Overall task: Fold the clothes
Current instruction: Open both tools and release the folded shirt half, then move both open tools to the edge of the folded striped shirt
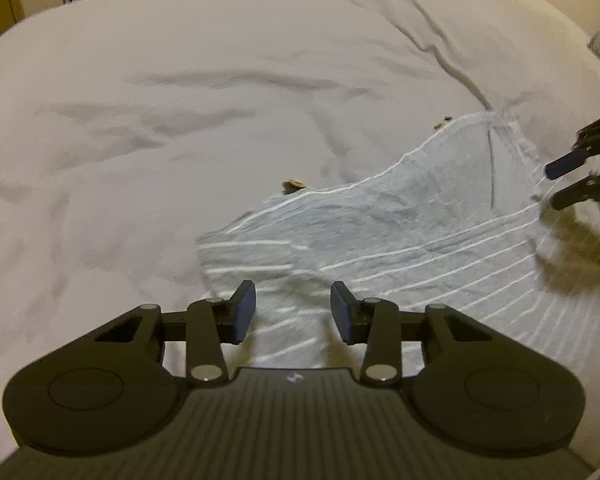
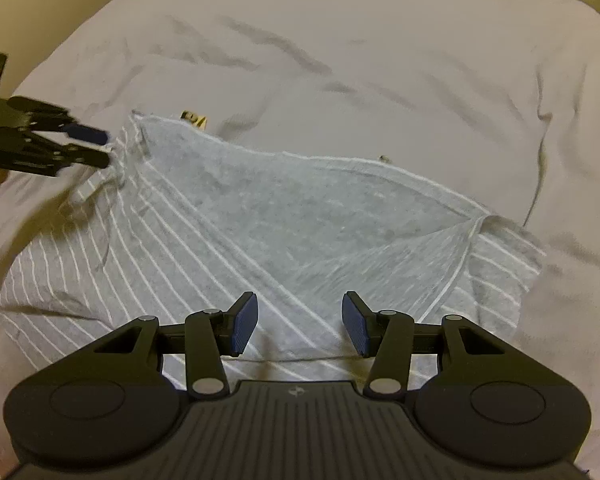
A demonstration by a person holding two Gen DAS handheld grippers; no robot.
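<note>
White bedding (image 2: pixel 380 60), a bit rumpled, covers the whole work surface, and the grey striped garment (image 2: pixel 260 208) is lying on it, partly folded: one plain-looking flap is turned over the striped part, with a folded edge running diagonally across the middle.

Both tools have their jaws spread wide with nothing between them. The left gripper (image 1: pixel 293 312) hovers over the near striped edge in its own view, and in the right wrist view it sits just beside the bunched-up corner at the far left. The right gripper (image 2: pixel 300 326) hangs over the near hem, close to where the flap's white edge line comes down.

My take is that the step here is picking the next pair of grab points for another fold. To do it well, I'd go low and pinch the actual hem rather than the middle of the cloth, since thin knit like this will sag and drag if caught mid-panel. I'd sort out that crumpled left corner first, or the wrinkle gets locked in. Careful not to snag the bedding underneath as well. Something small and tan (image 2: pixel 194 119) pokes out past the far edge; can't tell what it is.
</note>
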